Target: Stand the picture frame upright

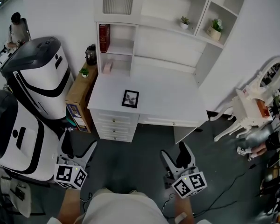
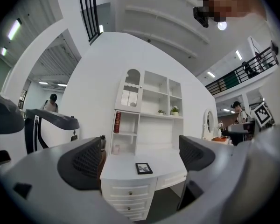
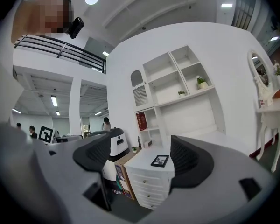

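Note:
A small black picture frame [image 1: 130, 98] lies flat on the white desk [image 1: 168, 94], near its front edge and above the drawers. It also shows lying flat in the left gripper view [image 2: 143, 168] and in the right gripper view [image 3: 159, 160]. Both grippers hang over the dark floor, well short of the desk. My left gripper [image 1: 79, 150] [image 2: 141, 157] is open with nothing between its jaws. My right gripper [image 1: 176, 155] [image 3: 142, 155] is likewise open and empty. Both point level toward the desk.
A white shelf unit [image 1: 168, 13] rises behind the desk, holding a red book [image 1: 104, 38] and small potted plants [image 1: 215, 28]. A cardboard box [image 1: 79, 94] and white machines [image 1: 37, 73] stand left. A white vanity table [image 1: 252, 108] stands right. A person [image 1: 16, 29] is far left.

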